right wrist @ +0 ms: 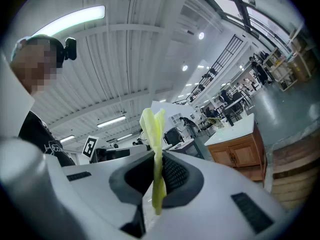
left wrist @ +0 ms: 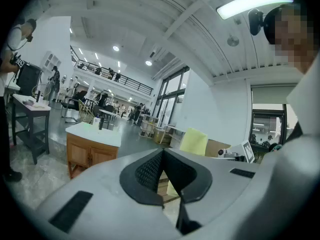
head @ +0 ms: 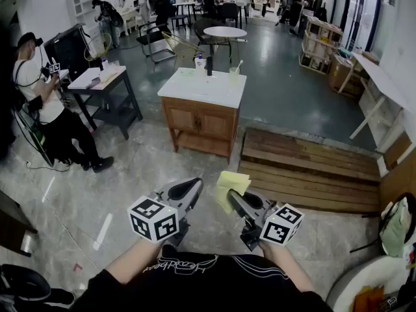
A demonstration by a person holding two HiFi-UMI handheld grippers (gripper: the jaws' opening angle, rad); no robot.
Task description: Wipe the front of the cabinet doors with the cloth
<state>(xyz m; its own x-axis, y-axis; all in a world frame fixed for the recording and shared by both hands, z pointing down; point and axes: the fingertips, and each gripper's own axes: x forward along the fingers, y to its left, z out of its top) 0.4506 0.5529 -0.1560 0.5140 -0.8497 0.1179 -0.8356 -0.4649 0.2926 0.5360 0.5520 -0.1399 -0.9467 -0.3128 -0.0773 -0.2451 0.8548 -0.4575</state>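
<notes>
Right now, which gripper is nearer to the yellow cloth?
Right. The right gripper is shut on the yellow cloth, which sticks up between its jaws. The left gripper is alongside to its left, shut and clear of the cloth.

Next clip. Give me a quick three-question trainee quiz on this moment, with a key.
1. True or false: the left hand-held gripper holds the yellow cloth.
2. The wooden cabinet has a top that is: A white, B black, C green.
3. Fill in with "touching" or "apart from": the cloth is ___ the cabinet doors.
Key: 1 false; the right hand-held gripper is clamped on it, and the left one is shut and empty. 2 A. 3 apart from.
</notes>
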